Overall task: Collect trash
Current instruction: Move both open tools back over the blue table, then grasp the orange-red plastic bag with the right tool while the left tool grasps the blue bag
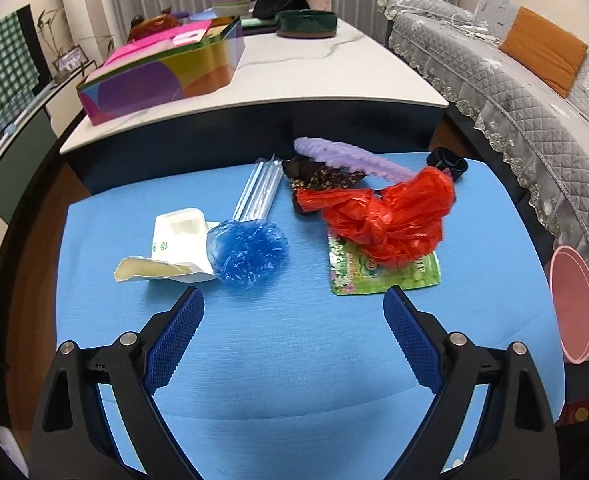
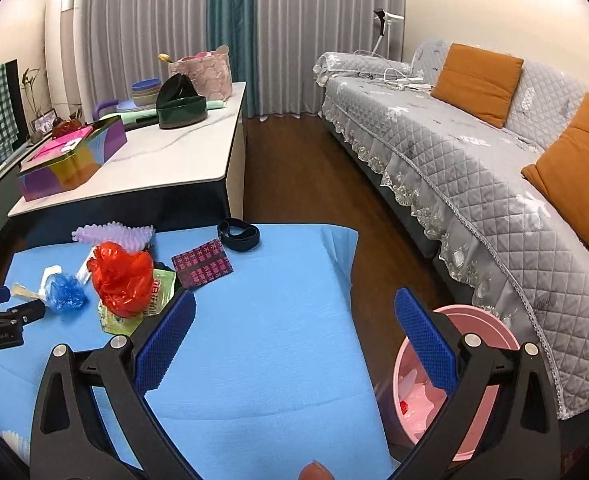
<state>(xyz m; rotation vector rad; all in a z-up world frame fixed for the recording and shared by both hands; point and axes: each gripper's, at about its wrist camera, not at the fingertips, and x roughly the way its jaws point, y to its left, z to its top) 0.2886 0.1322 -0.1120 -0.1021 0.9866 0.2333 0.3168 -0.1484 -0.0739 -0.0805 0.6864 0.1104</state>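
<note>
Both my tongs, left (image 1: 293, 307) and right (image 2: 294, 311), gape empty; red bag (image 1: 390, 222) at 1 o'clock, pink bin (image 2: 450, 384) at 4.

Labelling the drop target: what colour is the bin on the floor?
Pink bin; clearest in the right wrist view, beside the sofa.

Left gripper (image 1: 293, 307): two black angular frame arms with triangular cut-outs, round silver screw heads at the pivots. Fingers (image 1: 176, 338) faced with blue pads, fine diamond-grid texture, toothed along the lower edge.

Right gripper (image 2: 294, 318): same build, black frame, silver screws, blue textured fingers (image 2: 165, 346).

Seen from the right wrist camera, left gripper (image 2: 2, 312) in side profile: black body, blue fingertip, small white lettering on the casing, too small to read reliably.
</note>
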